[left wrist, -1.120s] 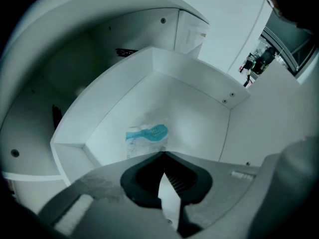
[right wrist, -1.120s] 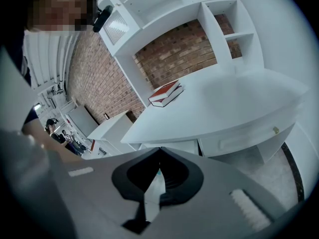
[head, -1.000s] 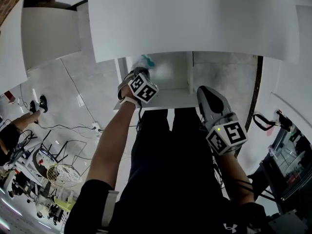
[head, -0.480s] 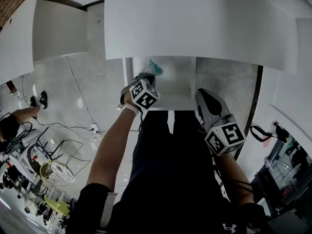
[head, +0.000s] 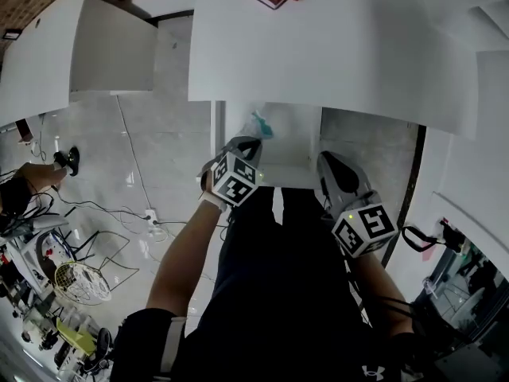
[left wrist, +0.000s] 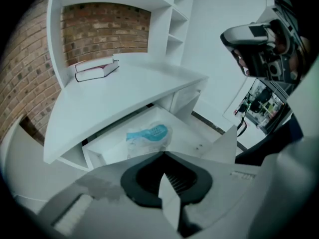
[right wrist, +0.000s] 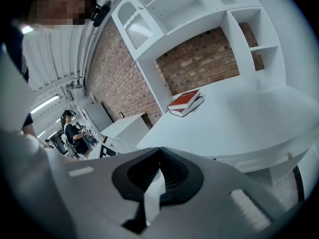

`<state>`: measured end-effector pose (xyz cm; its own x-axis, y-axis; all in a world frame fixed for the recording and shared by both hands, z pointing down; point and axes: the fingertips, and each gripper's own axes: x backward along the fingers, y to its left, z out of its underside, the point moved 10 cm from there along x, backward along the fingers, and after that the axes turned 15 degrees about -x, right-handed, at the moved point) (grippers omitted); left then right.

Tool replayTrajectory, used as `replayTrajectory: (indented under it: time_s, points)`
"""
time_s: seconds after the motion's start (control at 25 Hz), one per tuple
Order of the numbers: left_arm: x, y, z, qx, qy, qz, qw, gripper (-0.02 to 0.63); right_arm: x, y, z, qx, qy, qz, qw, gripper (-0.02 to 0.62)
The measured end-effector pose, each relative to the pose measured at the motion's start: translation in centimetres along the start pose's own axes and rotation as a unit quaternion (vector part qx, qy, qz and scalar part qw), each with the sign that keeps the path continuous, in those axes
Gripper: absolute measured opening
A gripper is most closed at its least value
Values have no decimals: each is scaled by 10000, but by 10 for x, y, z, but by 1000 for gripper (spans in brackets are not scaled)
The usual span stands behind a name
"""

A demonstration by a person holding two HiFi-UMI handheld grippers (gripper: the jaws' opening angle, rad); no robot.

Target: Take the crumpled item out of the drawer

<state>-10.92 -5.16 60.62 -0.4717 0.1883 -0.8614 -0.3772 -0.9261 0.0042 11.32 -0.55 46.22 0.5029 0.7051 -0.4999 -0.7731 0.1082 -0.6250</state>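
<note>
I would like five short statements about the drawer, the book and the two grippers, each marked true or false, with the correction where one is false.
1. The drawer under the desk top is open. True.
2. The red book lies inside the drawer. False: it lies on the desk top.
3. The right gripper holds the crumpled item. False: its jaws are shut on nothing.
4. The left gripper has its jaws wide apart. False: they are shut, pinching the crumpled item at their tips.
5. The crumpled item is white with blue. True.
</note>
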Motion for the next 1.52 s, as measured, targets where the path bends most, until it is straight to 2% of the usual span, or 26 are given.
replayTrajectory:
  time_s: [0.16,0.32,0.68,1.08,1.32,1.52]
  points:
    - [33,0,-15,258,-509,-241,9981,3,2,5,-9,87,-80,-52,9999,3]
    - [64,-6,-26,332,-940,-403,9942,3,8,10,-18,169,-157,-110,9997,3]
    - [135,-7,-64,528,-1945,-698,9770,3,13,25,-38,312,-323,-303,9985,3]
    - [199,-6,-91,934,-2755,-973,9518,3,22,45,-64,448,-546,-531,9961,3]
    - [221,-8,-97,1213,-3355,-1043,9284,3,30,56,-79,546,-809,-661,9930,3]
    - [239,-4,-98,1248,-3535,-1193,9194,3,33,66,-93,603,-974,-665,9912,3]
